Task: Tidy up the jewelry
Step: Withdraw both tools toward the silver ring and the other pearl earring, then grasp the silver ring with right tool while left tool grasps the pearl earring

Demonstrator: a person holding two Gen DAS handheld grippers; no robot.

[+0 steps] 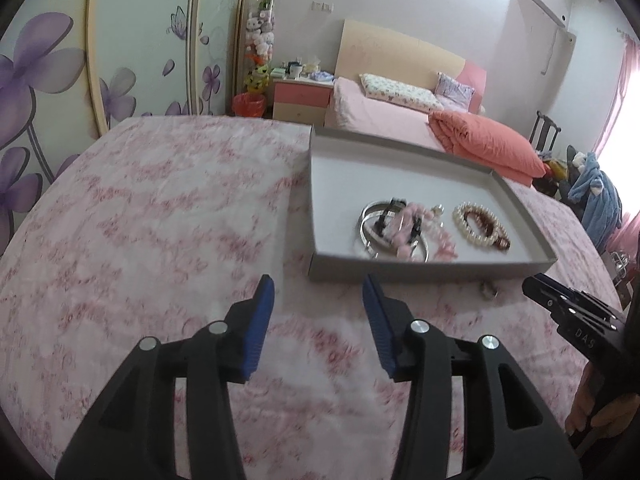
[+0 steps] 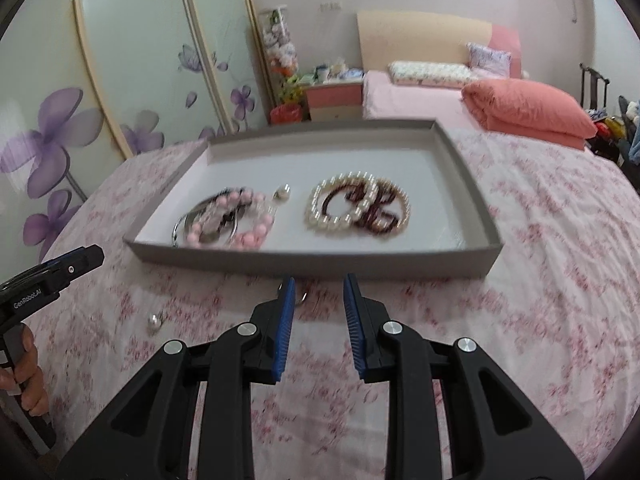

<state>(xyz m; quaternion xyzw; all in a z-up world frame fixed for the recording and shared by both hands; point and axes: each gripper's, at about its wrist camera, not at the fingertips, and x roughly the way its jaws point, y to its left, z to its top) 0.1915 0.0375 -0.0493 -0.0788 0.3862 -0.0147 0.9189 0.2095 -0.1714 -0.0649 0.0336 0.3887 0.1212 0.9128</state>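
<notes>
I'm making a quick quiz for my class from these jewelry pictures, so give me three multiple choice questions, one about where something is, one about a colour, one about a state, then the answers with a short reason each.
1. Where does the pearl bracelet lie?
A. Inside the grey tray
B. On the cloth outside the tray
C. Between a gripper's pads

2. What colour are the pads on the gripper fingers?
A. Red
B. Blue
C. Yellow

3. How does the right gripper stand?
A. Shut on a bracelet
B. Shut with pads touching
C. Open, nothing between its pads

Answers:
1. A, it rests on the tray floor beside the pink bead bracelet.
2. B, the ribbed pads show blue in both wrist views.
3. C, a clear gap shows only the floral cloth between the pads.
</notes>
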